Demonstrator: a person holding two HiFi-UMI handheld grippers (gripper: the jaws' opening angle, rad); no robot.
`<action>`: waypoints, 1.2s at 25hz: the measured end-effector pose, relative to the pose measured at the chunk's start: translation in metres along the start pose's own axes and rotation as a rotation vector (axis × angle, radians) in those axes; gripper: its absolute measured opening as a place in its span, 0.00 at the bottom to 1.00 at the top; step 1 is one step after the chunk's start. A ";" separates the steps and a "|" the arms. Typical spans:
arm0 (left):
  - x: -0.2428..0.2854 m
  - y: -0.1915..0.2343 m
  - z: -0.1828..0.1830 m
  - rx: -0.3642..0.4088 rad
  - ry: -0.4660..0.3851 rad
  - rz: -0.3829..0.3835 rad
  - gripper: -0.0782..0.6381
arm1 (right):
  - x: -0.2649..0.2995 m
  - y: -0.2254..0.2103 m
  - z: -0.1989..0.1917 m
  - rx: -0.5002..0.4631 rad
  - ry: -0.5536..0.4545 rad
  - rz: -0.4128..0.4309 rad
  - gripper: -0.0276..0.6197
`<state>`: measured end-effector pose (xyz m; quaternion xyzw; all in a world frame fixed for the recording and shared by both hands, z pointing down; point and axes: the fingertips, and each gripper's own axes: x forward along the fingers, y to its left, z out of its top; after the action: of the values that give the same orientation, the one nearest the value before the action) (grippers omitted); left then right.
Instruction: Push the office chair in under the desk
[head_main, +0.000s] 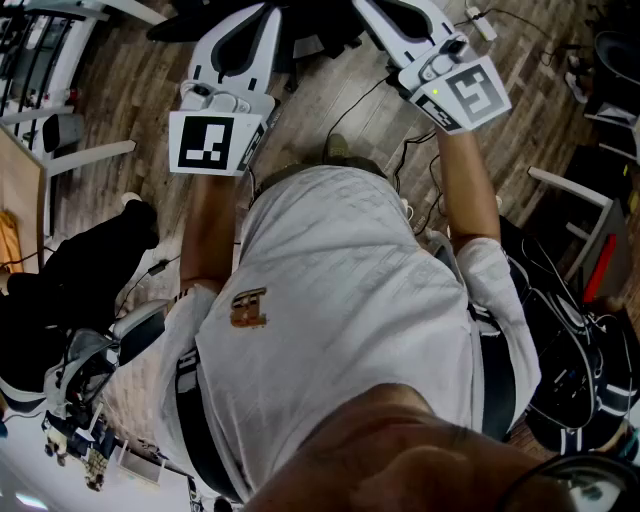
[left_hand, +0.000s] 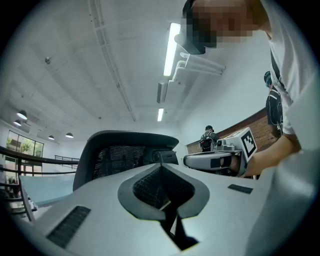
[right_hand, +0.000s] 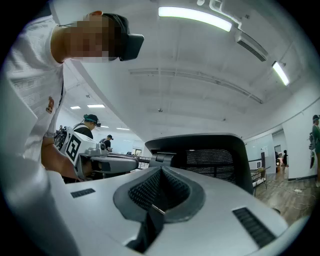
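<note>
My left tool (left_hand: 161, 169) and right tool (right_hand: 161, 171) were both closed, empty. The office chair (right_hand: 215, 152) (rigid back frame, likely free-rolling) looked best pushed at its top edge.

No words or numbers are showing legibly. The shirt emblem (head_main: 248, 308) is blurring into orange, and the left cube (head_main: 212, 143) and right cube (head_main: 470, 92) are bearing only square markers.
</note>
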<state>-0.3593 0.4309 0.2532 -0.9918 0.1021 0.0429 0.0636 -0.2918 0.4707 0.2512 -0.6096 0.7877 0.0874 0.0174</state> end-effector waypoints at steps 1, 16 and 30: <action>0.002 0.002 -0.001 0.000 -0.003 -0.001 0.14 | 0.002 -0.002 -0.001 0.000 0.004 0.000 0.09; 0.013 0.007 -0.004 0.023 0.021 0.006 0.14 | 0.004 -0.017 -0.003 -0.006 0.016 0.026 0.10; 0.027 0.020 -0.052 0.433 0.247 -0.025 0.31 | 0.012 -0.046 -0.041 -0.270 0.150 0.078 0.14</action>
<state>-0.3333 0.3987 0.3000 -0.9540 0.1037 -0.1026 0.2620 -0.2469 0.4413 0.2846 -0.5802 0.7910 0.1470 -0.1270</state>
